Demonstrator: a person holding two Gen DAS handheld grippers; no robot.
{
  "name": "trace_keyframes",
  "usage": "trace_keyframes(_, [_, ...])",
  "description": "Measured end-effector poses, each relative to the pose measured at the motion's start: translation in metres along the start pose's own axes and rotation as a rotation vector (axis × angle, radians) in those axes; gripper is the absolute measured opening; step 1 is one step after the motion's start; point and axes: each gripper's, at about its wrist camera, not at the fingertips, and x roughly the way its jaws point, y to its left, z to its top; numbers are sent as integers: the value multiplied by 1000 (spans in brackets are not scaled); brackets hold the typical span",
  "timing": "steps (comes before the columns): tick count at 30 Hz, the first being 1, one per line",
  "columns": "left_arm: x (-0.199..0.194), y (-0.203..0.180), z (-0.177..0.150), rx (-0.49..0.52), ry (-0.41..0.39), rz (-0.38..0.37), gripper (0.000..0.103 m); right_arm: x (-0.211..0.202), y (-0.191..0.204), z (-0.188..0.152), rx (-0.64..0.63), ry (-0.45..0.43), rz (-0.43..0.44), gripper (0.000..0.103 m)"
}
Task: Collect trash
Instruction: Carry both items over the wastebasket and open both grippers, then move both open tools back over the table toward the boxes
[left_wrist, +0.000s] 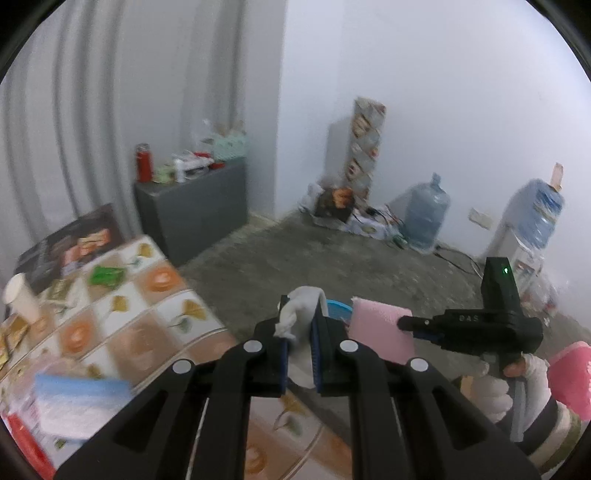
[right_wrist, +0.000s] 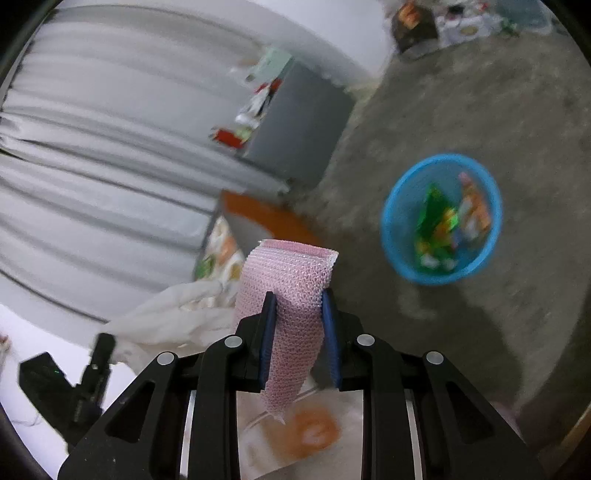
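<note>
Pink mesh sponge (right_wrist: 291, 295) clamped in right gripper (right_wrist: 298, 332), white tissue (left_wrist: 299, 314) pinched in left gripper (left_wrist: 300, 350), blue basket (right_wrist: 441, 218) seen on floor beyond.

Pink mesh sponge (right_wrist: 291, 295); blue basket (right_wrist: 441, 218) (green, orange wrappers); white cloth (left_wrist: 299, 314).

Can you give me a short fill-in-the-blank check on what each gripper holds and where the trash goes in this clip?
1. The left gripper is shut on a crumpled ____ cloth.
2. The right gripper is shut on a ____ mesh scouring pad.
3. The round blue plastic basket stands on the ____.
4. Inside the basket lie colourful ____.

Missing words: white; pink; floor; wrappers
</note>
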Motion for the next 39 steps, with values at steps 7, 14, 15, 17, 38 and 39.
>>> trace_keyframes(7, [110,-23,19,-42,217,-125,10,8,-39,39,-31,-75,-205,23])
trace_keyframes(14, [220,-44,12,10,409,-125,10,47,-70,70,-50,-26,-340,24])
trace_keyframes(15, [232,-46,10,18,427,-118,10,53,-72,74,-53,-22,-359,24])
trace_keyframes(17, [251,-49,7,11,451,-118,10,69,-77,83,-70,-5,-386,27])
trace_keyframes(38, [205,-41,21,-71,258,-141,70,45,-91,47,-71,-20,-404,55])
trace_keyframes(39, [195,-41,21,-70,241,-149,71,39,-84,43,-87,-33,-403,56])
